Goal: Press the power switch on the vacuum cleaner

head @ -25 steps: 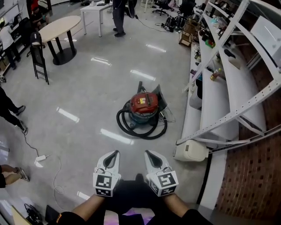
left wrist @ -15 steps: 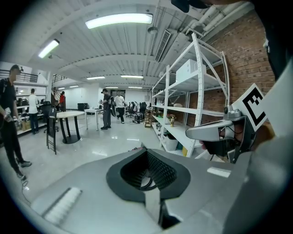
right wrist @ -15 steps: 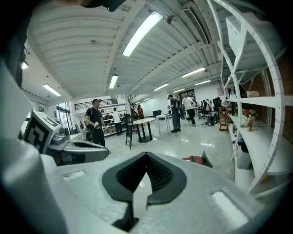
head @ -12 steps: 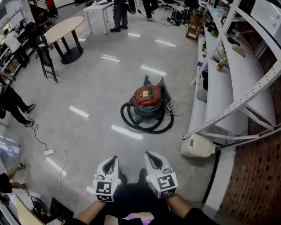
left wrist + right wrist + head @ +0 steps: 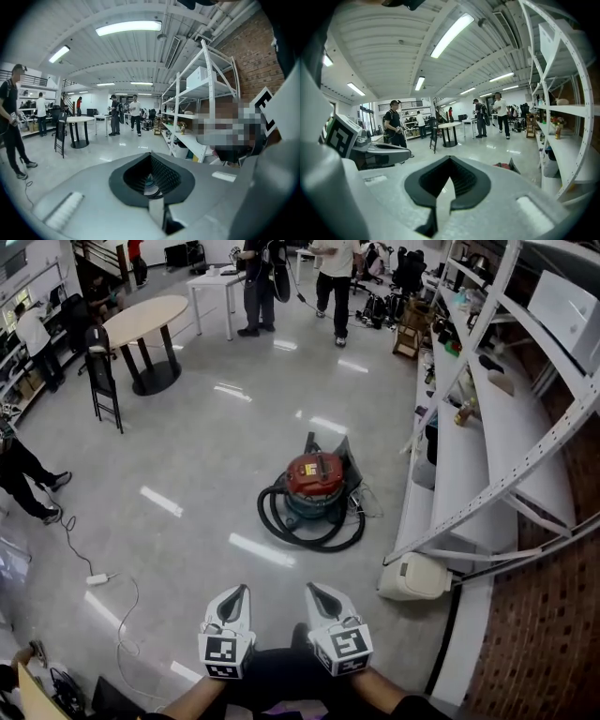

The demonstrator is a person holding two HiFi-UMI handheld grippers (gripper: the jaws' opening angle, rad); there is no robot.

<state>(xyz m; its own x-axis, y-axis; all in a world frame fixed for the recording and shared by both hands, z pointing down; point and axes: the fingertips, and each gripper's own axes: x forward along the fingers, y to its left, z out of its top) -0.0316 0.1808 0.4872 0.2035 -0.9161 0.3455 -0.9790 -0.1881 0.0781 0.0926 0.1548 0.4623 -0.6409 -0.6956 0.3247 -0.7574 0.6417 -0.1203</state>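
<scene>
Left tongs (image 5: 241, 592) and right tongs (image 5: 315, 591) were both closed, tips together on nothing, held side by side. Well ahead on the floor (image 5: 187, 465) stood the vacuum cleaner (image 5: 314, 482), upright, red lid up, hose (image 5: 281, 521) coiled around its base. Its switch was too small to make out.

**No legible print anywhere**

Any print on the red lid of the vacuum cleaner (image 5: 313, 474) is too small to read. The left gripper (image 5: 238, 592) and right gripper (image 5: 313, 589) bear only black-and-white square markers, without letters or numbers.
</scene>
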